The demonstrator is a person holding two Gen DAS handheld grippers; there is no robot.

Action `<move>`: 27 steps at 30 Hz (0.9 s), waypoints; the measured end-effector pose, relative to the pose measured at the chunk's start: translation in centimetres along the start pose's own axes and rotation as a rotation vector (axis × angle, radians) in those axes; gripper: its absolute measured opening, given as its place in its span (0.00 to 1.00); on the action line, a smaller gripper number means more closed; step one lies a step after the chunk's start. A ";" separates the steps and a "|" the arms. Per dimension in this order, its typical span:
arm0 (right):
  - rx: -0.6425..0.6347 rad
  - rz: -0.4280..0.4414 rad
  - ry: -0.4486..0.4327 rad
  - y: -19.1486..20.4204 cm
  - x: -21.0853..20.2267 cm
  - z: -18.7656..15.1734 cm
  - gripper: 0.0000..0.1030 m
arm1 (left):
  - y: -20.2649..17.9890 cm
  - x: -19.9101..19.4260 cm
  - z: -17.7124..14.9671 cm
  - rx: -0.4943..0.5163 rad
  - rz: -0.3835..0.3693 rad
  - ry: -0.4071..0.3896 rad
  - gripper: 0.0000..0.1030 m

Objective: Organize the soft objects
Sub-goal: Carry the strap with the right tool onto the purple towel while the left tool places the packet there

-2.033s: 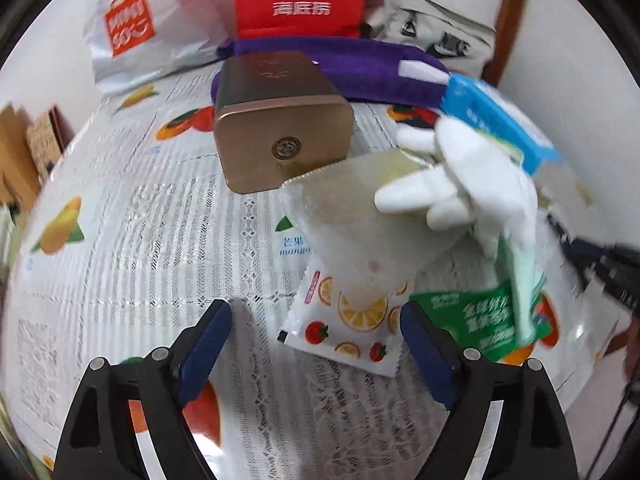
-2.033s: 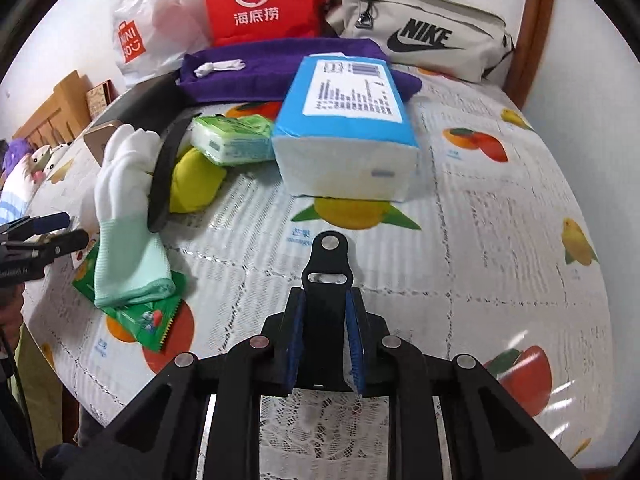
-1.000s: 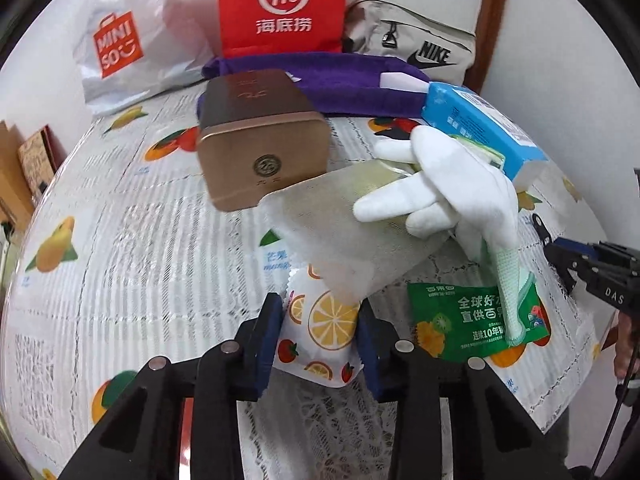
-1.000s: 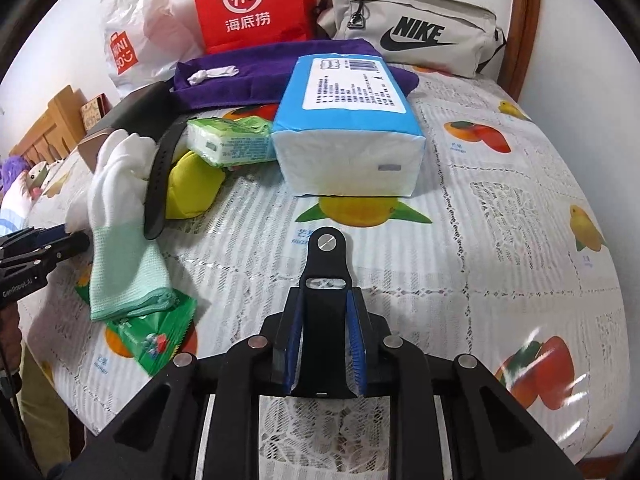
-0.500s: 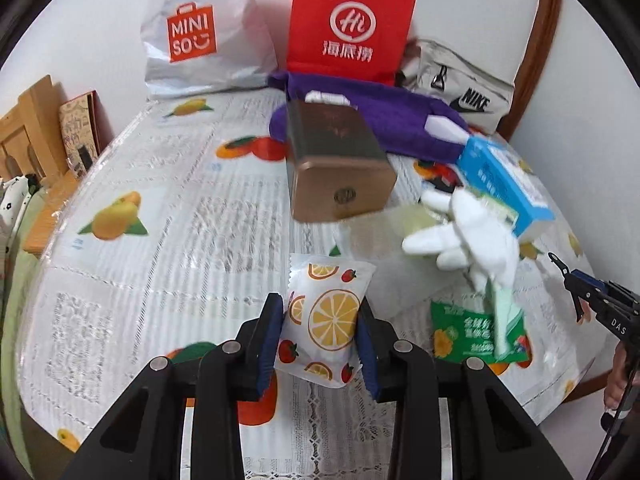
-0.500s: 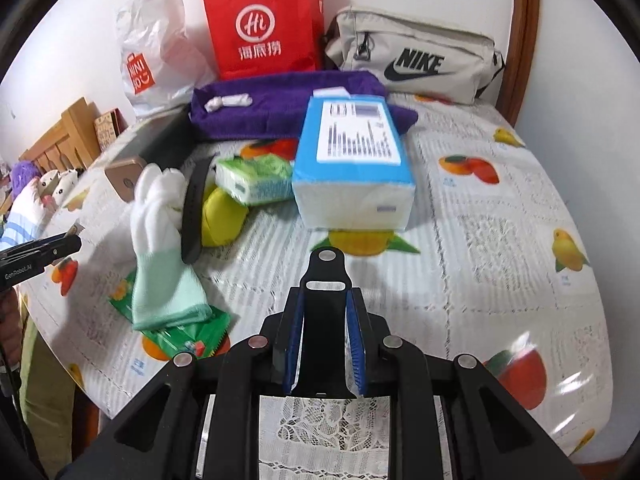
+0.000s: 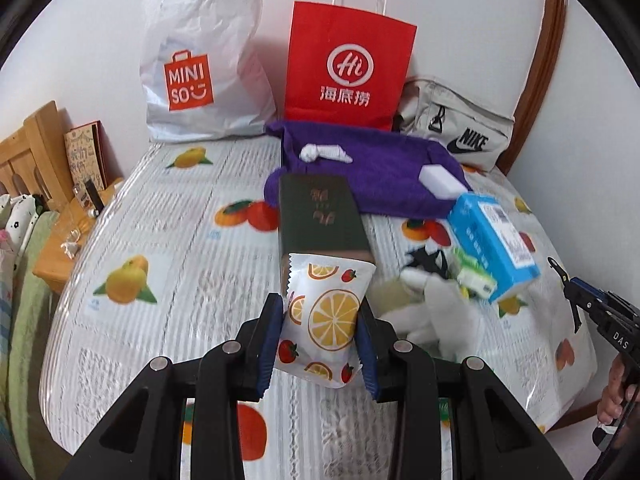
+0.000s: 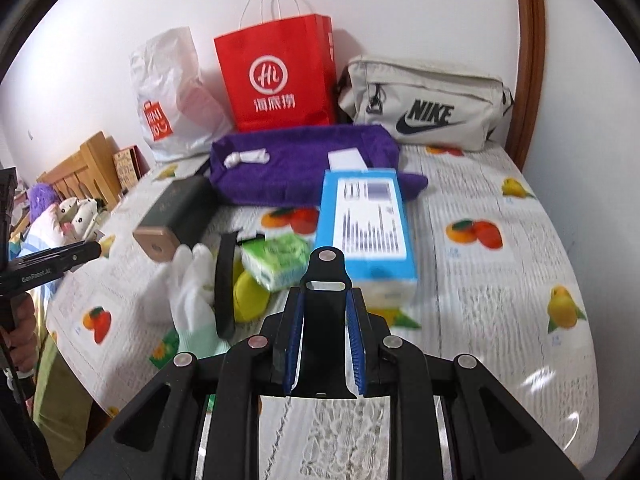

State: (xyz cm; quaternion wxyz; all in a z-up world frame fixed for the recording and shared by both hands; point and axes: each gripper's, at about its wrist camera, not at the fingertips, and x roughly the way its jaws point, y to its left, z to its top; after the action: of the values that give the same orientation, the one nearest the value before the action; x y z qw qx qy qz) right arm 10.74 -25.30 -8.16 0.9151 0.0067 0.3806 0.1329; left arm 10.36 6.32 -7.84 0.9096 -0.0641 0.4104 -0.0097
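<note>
My left gripper (image 7: 320,340) is shut on a white snack pouch (image 7: 324,316) printed with orange slices and strawberries, held up above the table. My right gripper (image 8: 325,344) is shut on a black plastic clip (image 8: 325,304) over the table's near edge. A white glove with a mint cuff (image 8: 188,280) lies left of it, also in the left wrist view (image 7: 436,308). A small green tissue pack (image 8: 278,262), a yellow soft thing (image 8: 250,296) and a blue tissue pack (image 8: 366,232) lie behind. A purple towel (image 7: 372,176) lies at the back.
A dark box with a gold end (image 7: 320,216) lies mid-table. A white Miniso bag (image 7: 200,60), a red paper bag (image 7: 348,72) and a beige Nike bag (image 8: 424,104) stand against the wall. A black strap (image 8: 224,288) crosses the glove. A green packet (image 8: 164,350) lies under it.
My left gripper closed on the fruit-print pouch and lifted it up and back from the table. My right gripper rose and pulled back a little, still shut on the clip.
</note>
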 end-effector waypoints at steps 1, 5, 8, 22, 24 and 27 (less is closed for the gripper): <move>0.000 0.002 -0.003 0.0 0.1 0.5 0.21 | -0.1 0.0 0.6 -0.002 0.001 -0.002 0.32; -0.010 0.015 -0.013 0.0 0.7 2.4 0.21 | -0.2 0.5 2.2 -0.012 0.007 -0.008 0.32; -0.013 0.023 -0.017 -0.1 1.3 3.6 0.21 | -0.3 1.0 3.3 -0.012 0.010 -0.010 0.32; -0.021 0.035 -0.041 -1.2 5.3 10.3 0.21 | 0.2 4.6 8.5 -0.053 0.028 -0.018 0.32; -0.018 0.032 -0.052 -1.7 5.7 11.3 0.21 | 0.5 5.3 9.0 -0.063 0.030 -0.014 0.32; -0.014 0.034 -0.056 -2.3 6.5 12.5 0.21 | 0.5 6.2 9.8 -0.062 0.032 -0.011 0.32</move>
State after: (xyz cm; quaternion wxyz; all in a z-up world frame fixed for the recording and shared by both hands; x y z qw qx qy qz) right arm 24.37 -24.80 -4.04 0.9231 0.0106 0.3538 0.1507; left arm 21.76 7.46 -6.07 0.9096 -0.0858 0.4062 0.0178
